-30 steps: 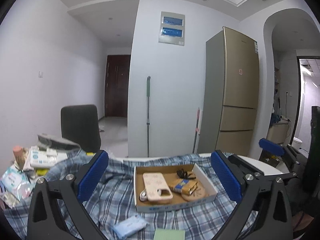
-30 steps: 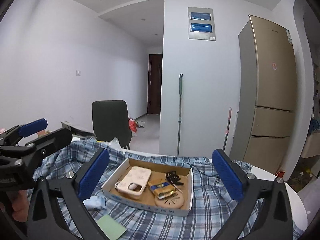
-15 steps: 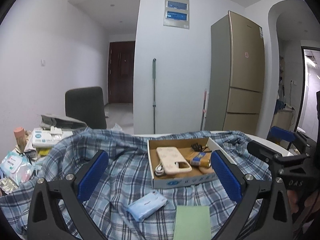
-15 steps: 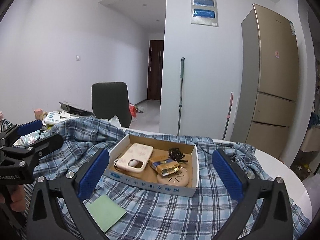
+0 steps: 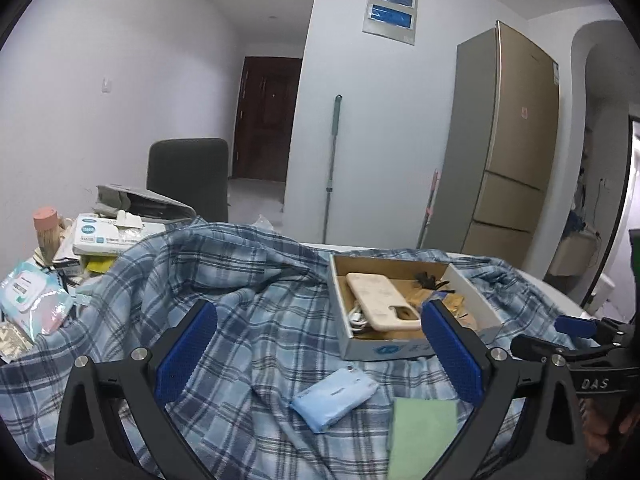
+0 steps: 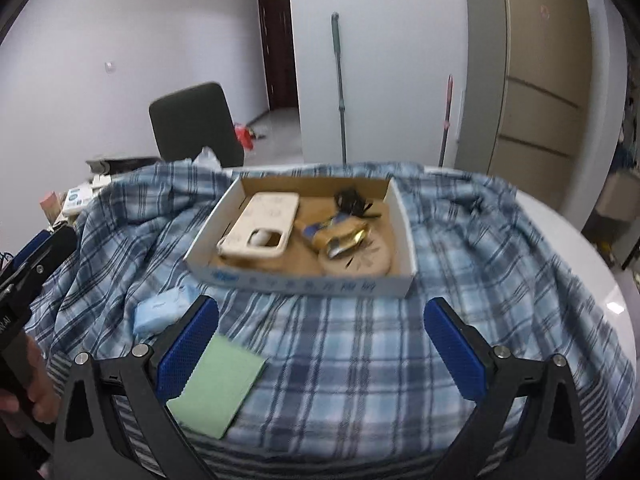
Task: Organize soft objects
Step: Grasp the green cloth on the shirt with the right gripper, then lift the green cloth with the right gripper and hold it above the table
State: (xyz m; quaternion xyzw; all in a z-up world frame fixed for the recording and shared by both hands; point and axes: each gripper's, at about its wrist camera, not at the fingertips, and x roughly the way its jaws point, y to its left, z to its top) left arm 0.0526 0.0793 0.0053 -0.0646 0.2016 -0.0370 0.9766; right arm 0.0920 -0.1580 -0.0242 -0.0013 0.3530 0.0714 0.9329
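Note:
A blue plaid cloth (image 5: 256, 320) (image 6: 460, 280) lies spread and rumpled over the round white table (image 6: 576, 240). On it stand a shallow cardboard box (image 5: 380, 350) (image 6: 304, 282) holding a cream phone case (image 6: 260, 226), a gold packet, a black cord and a round coaster. A light blue tissue pack (image 5: 334, 396) (image 6: 158, 308) and a green cloth square (image 5: 422, 436) (image 6: 218, 384) lie on the plaid cloth near me. My left gripper (image 5: 320, 356) is open and empty above the tissue pack. My right gripper (image 6: 320, 344) is open and empty above the plaid cloth, in front of the box.
Wipes packs, boxes and a pink cup (image 5: 44, 220) clutter the table's left end. A dark chair (image 5: 188, 176) stands behind the table. A mop (image 5: 332, 168) leans on the wall and a gold fridge (image 5: 508, 152) stands at the right.
Both grippers have tilted down and moved closer to the table. The left view has swung left, so the box now sits to its right. Both stay open.

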